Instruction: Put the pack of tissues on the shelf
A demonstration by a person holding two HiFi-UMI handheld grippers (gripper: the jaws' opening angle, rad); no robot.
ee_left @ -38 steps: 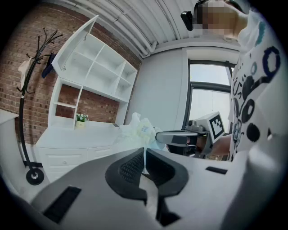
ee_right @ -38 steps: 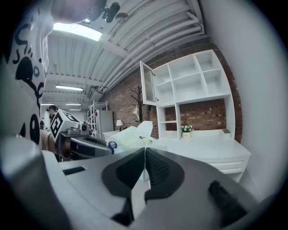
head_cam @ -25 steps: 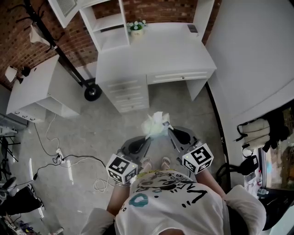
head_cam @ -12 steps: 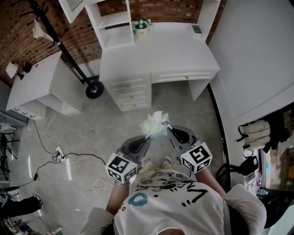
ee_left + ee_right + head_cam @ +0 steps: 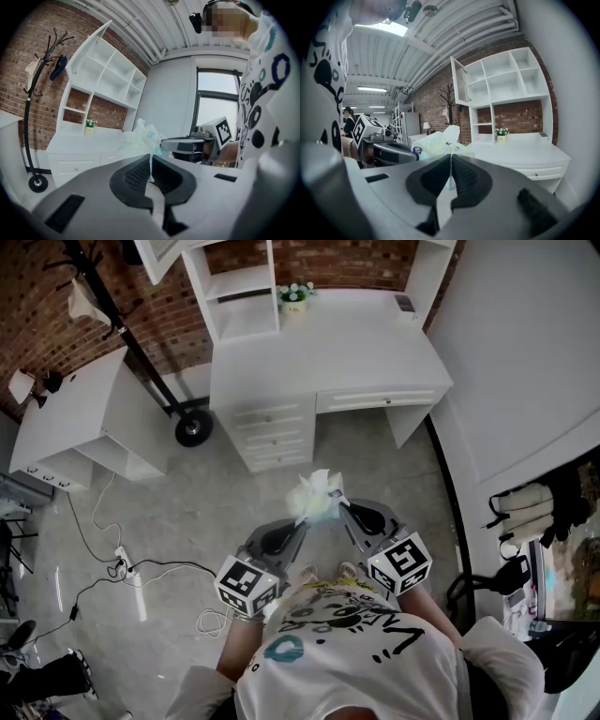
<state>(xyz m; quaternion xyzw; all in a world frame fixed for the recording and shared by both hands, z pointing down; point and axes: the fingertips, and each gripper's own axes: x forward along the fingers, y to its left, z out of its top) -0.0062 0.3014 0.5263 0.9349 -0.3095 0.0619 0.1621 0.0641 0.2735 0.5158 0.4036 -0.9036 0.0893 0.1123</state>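
Nearer than a second ago, our left gripper (image 5: pixel 150 165) and right gripper (image 5: pixel 451 164) each pinch a wrapper edge of the pack of tissues (image 5: pixel 317 495), slung between them. The desk (image 5: pixel 328 343) and its shelf (image 5: pixel 236 285) ahead have slid lower in the head view, still well apart from us. We should keep both pinches firm and hands moving together, so the thin film neither tears nor slips.

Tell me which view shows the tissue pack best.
Right gripper view: tissue pack close, wrapper print visible, edge pinched in its fingers. Left gripper view shows it paler; head view, small and distant.
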